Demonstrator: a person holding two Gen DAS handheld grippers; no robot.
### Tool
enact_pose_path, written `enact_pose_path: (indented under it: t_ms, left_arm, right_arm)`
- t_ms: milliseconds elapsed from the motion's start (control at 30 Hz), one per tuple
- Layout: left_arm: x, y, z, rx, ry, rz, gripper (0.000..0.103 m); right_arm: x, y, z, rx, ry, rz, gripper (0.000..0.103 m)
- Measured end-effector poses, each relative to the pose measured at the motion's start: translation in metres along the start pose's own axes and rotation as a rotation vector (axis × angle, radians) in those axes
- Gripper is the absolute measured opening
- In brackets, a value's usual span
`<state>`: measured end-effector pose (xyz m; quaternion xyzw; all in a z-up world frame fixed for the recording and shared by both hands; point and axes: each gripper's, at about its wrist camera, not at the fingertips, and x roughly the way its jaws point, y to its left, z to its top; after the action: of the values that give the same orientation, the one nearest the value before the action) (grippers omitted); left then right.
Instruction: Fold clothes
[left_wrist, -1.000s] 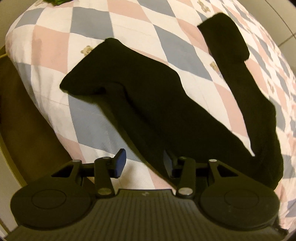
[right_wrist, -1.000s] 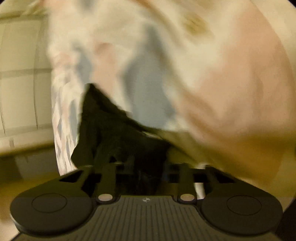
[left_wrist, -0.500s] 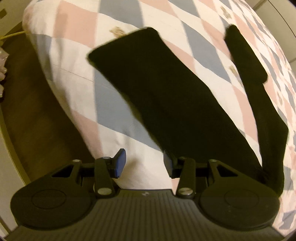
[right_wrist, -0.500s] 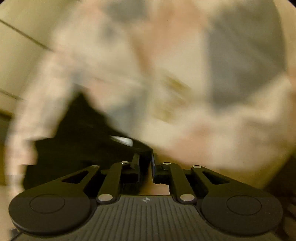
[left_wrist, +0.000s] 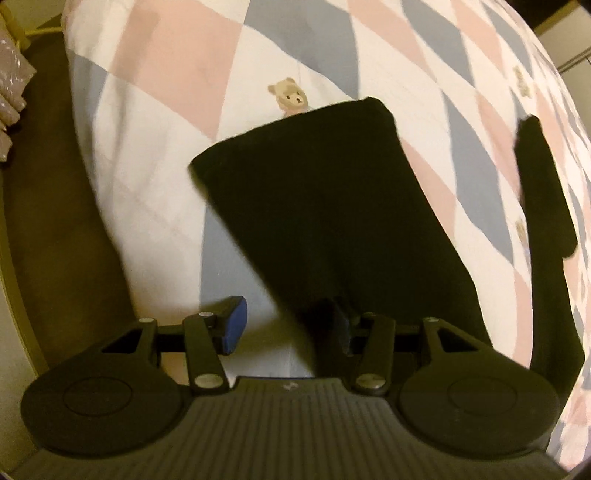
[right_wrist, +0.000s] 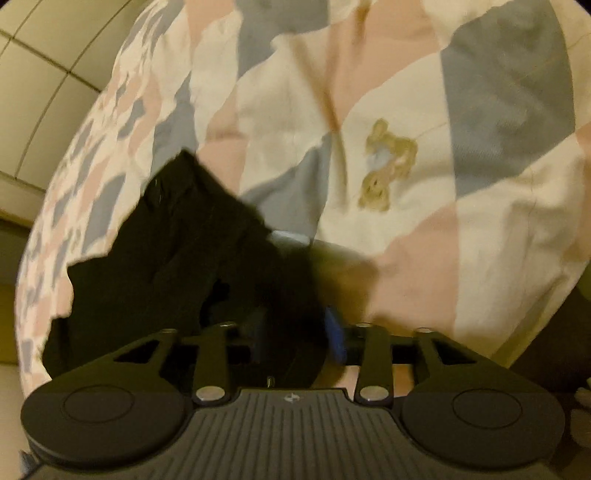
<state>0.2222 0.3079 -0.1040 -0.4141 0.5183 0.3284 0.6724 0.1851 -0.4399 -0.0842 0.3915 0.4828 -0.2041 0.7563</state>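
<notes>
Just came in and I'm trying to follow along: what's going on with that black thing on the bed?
A person with a claw in each hand is folding a black garment on a quilt with pink and grey diamonds. The left claw is open, one pad over bare quilt, the other at the garment's near edge. The right claw has just been opening; dark cloth sits between its pads, apparently not pinched.

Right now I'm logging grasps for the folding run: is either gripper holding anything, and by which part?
Nothing is held. The left gripper stands open over the black garment's near edge. The right gripper has just been opening, with dark cloth lying loose between its fingers.
</notes>
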Motion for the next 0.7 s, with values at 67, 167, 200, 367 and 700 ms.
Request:
enact_pose_path:
  t_ms: [67, 167, 200, 367, 700]
  left_arm:
    - [0.01, -0.002, 0.011, -0.006, 0.013, -0.005, 0.041]
    - [0.008, -0.011, 0.024, 0.08, 0.002, -0.025, 0.007]
    - [0.007, -0.014, 0.028, 0.109, -0.001, -0.031, 0.004]
    - [-0.012, -0.014, 0.02, 0.352, -0.056, -0.056, 0.009]
    - [-0.019, 0.001, 0.082, 0.465, 0.073, 0.073, 0.022]
  right_arm:
    - [-0.005, 0.009, -0.009, -0.003, 0.004, -0.018, 0.052]
    - [-0.009, 0.024, -0.022, 0.002, 0.01, -0.042, 0.067]
    - [-0.008, 0.032, -0.027, 0.0, 0.014, -0.048, 0.072]
    - [0.006, 0.078, -0.059, -0.033, 0.046, -0.056, 0.072]
    - [0.048, 0.169, -0.107, -0.076, 0.146, 0.011, 0.072]
